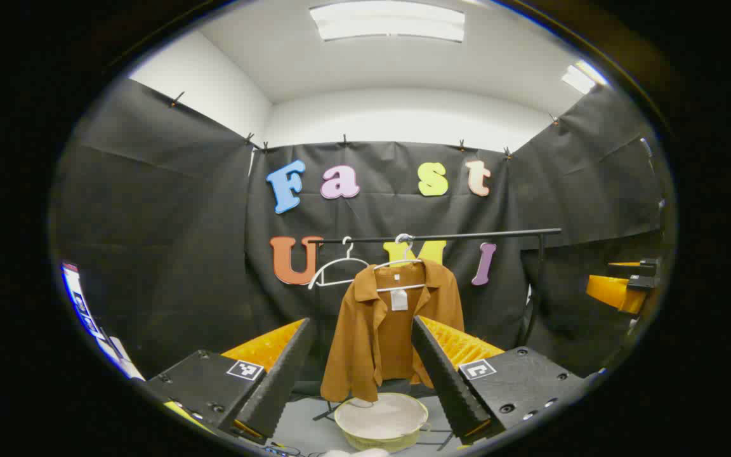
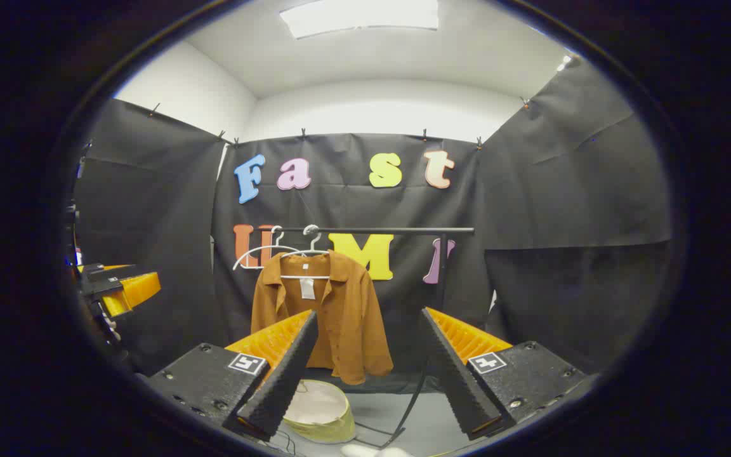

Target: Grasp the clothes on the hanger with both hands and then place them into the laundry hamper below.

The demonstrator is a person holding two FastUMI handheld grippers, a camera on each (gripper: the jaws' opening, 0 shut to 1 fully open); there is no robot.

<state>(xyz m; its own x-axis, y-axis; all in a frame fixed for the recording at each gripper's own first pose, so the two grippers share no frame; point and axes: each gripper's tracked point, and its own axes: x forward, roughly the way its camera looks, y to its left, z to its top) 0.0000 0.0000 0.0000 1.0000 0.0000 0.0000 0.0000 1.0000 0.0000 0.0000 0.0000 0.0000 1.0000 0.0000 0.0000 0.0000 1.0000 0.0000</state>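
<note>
Your left gripper (image 1: 362, 374) has its fingers wide apart, nothing between them; the brown shirt (image 1: 391, 330) sits straight ahead in that gap, well beyond the tips. The left gripper view also catches your right gripper (image 1: 625, 285) at the far right edge, plus a strip of screen (image 1: 86, 317) low on the left. Your right gripper (image 2: 365, 374) is spread apart too, empty. The right gripper view puts the shirt (image 2: 334, 311) left of centre, partly behind the left finger, w/ the left gripper (image 2: 118, 289) at the far left edge.

The shirt hangs on a white hanger (image 1: 403, 260) from the black rail (image 1: 441, 237), approx mid-rail, w/ a second, bare white hanger (image 1: 337, 270) just beside it. It's collared, front open, a white tag at the neck, sleeves drooping. The laundry hamper (image 1: 383, 422) stands on the floor right below the hem: round, pale lining, yellowish rim. In the right gripper view the hamper (image 2: 321, 412) is half hidden by the left finger.
</note>
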